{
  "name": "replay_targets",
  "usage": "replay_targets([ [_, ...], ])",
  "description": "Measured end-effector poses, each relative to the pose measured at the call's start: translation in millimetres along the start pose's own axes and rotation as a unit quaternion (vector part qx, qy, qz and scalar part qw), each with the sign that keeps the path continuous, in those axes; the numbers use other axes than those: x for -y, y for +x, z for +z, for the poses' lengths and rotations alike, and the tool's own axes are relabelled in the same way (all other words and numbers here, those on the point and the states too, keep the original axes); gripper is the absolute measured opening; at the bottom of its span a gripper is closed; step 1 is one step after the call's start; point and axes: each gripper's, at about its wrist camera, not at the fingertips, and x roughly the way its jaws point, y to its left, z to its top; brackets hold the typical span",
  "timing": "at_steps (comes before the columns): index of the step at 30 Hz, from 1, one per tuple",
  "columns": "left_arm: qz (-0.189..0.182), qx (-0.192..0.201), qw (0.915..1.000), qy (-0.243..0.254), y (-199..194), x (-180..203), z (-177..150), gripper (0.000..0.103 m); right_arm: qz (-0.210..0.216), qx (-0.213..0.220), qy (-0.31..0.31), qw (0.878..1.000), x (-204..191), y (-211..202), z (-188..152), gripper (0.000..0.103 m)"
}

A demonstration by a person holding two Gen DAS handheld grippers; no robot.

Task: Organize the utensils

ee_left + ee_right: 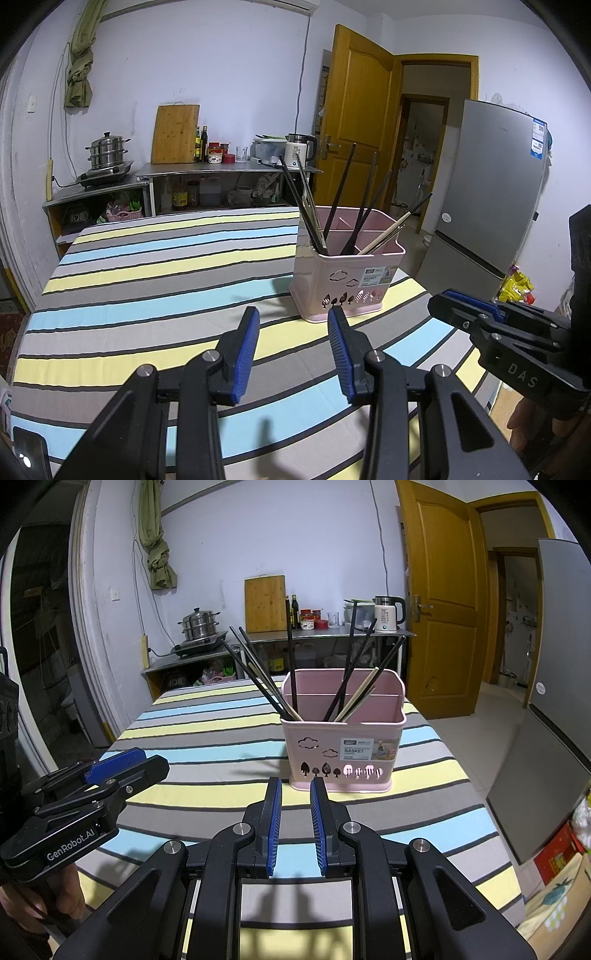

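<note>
A pink utensil basket (343, 284) stands on the striped tablecloth; it also shows in the right wrist view (341, 753). Several black and pale wooden chopsticks (332, 214) lean in its compartments, and they show in the right wrist view too (291, 672). My left gripper (293, 317) is open and empty, just short of the basket's near left corner. My right gripper (295, 786) is open by a narrower gap and empty, in front of the basket. Each gripper shows in the other's view: the right one (461, 306) and the left one (125, 764).
The striped table (147, 295) stretches left and back. Behind it a steel counter (221, 170) holds a steamer pot, cutting board, bottles and a kettle. A grey fridge (491, 192) stands to the right, next to a wooden door (358, 118).
</note>
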Motion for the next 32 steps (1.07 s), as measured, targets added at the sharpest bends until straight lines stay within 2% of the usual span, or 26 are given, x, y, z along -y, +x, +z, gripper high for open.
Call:
replay_targets([
  [32, 0.007, -0.017, 0.9998, 0.007, 9.0, -9.8, -3.7, 0.040, 0.002, -0.010, -0.002, 1.000, 8.4, 9.2, -7.3, 0.016],
])
